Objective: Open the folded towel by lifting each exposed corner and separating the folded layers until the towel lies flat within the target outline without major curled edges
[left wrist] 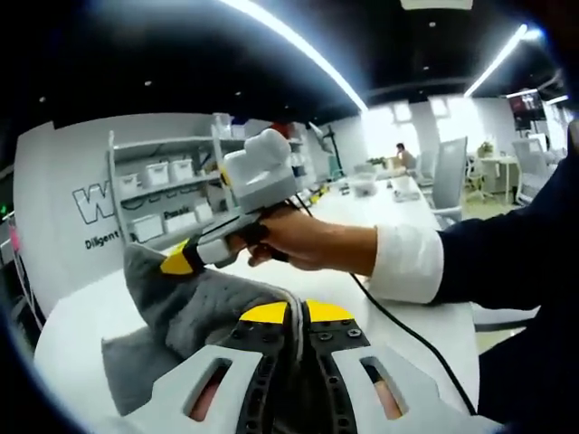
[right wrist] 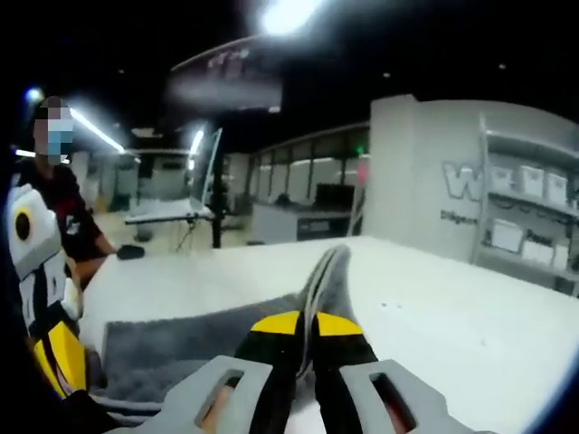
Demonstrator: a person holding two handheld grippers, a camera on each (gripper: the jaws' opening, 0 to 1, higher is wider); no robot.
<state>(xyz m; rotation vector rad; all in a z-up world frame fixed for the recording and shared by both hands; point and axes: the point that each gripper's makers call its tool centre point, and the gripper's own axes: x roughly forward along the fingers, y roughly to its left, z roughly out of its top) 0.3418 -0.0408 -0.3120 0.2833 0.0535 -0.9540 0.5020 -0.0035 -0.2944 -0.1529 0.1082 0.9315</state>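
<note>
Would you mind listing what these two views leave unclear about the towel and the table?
- Target outline: none discernible on the white table in either view.
- Grey towel, left gripper view: near part hidden behind the left tongs.
- Towel, right gripper view: the right tongs cover its near edge.
- Left tongs, right gripper view: cut off by the edge.

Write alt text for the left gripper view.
The left tongs, yellow-tipped, are shut on an edge of the grey towel, lifted off the white table. From the right, a person's hand holds the right tongs, shut on the towel's raised corner. Shelves with white bins stand behind.
</note>
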